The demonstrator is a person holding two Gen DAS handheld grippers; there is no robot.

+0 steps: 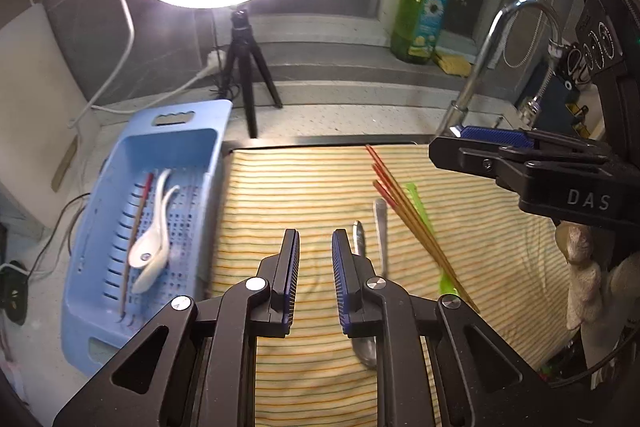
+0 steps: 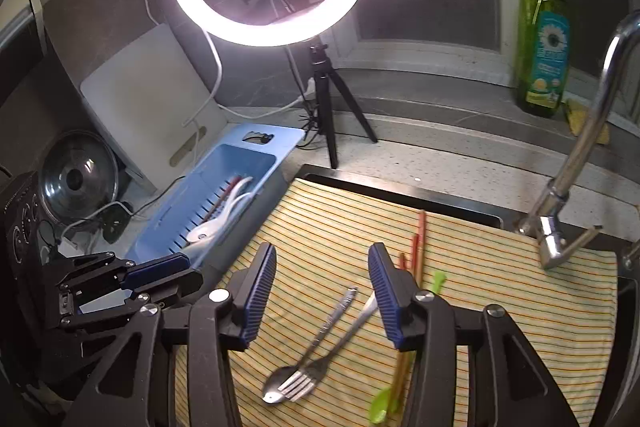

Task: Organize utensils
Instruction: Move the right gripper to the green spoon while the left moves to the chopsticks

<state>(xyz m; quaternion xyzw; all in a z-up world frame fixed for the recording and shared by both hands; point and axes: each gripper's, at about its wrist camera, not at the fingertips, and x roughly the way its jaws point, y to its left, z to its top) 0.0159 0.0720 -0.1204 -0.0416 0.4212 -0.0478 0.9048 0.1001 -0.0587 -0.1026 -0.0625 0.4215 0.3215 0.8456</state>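
A blue slotted basket point(image 1: 116, 163) point(image 2: 280, 141) left of the striped cloth point(image 1: 304, 179) point(image 2: 328, 223) holds two white spoons point(image 1: 150, 251) and a dark chopstick. On the cloth lie red-tipped chopsticks point(image 1: 404, 215) point(image 2: 419, 239), a green plastic utensil point(image 1: 416, 195) point(image 2: 379, 405), a metal spoon point(image 1: 359, 233) point(image 2: 308, 343) and a metal fork point(image 2: 332, 351). My left gripper point(image 1: 315, 239) point(image 2: 188, 269) hovers over the cloth just left of the metal spoon, its jaws narrowly apart and empty. My right gripper point(image 2: 322, 255) point(image 1: 450, 145) stands open above the spoon and fork handles, holding nothing.
A lit ring light on a black tripod point(image 1: 248, 67) point(image 2: 328, 107) stands behind the cloth. A green soap bottle point(image 1: 420, 15) point(image 2: 544, 47) and a chrome faucet point(image 1: 480, 67) point(image 2: 580, 147) are at the right. A white board point(image 2: 148, 95) and a pot lid point(image 2: 76, 183) sit left.
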